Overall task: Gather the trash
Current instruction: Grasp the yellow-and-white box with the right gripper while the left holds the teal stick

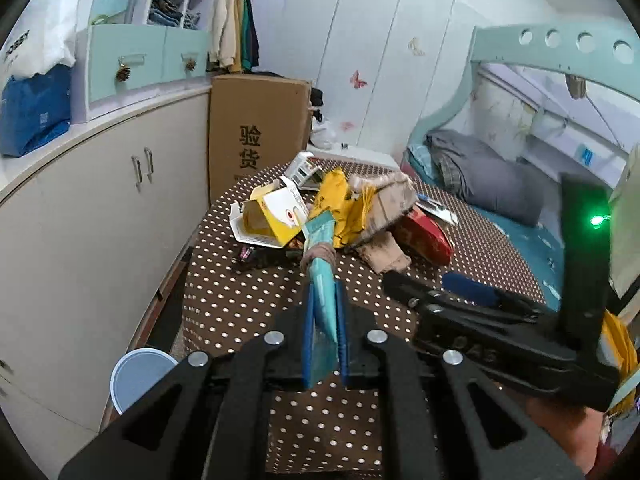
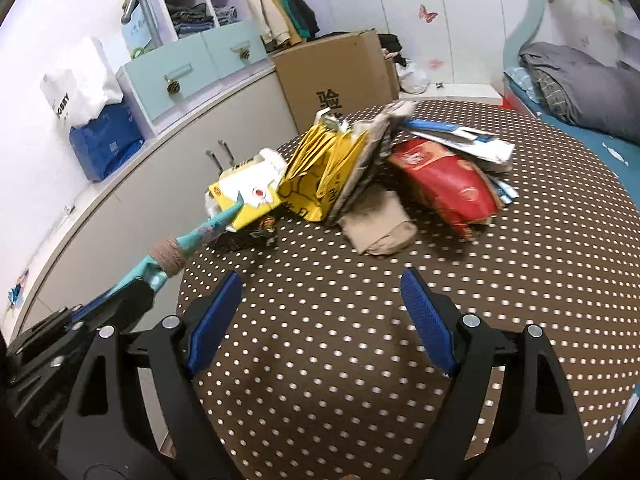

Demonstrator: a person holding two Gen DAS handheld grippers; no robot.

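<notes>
My left gripper (image 1: 323,292) is shut on a flat teal wrapper (image 1: 322,280) with a brown band around it; the wrapper sticks forward toward the trash pile and also shows in the right wrist view (image 2: 192,240). The pile on the dotted brown table (image 2: 360,340) holds a yellow-and-white carton (image 2: 248,196), a yellow bag (image 2: 320,168), a red packet (image 2: 448,184), a beige cloth (image 2: 376,220) and blue-white packaging (image 2: 460,136). My right gripper (image 2: 320,300) is open and empty above the table, short of the pile. It appears at the right of the left wrist view (image 1: 460,292).
A curved white cabinet (image 1: 100,200) runs along the left, with a large cardboard box (image 1: 260,128) behind the table. A light blue bin (image 1: 136,376) stands on the floor at the left. A bed with grey bedding (image 1: 488,176) lies to the right.
</notes>
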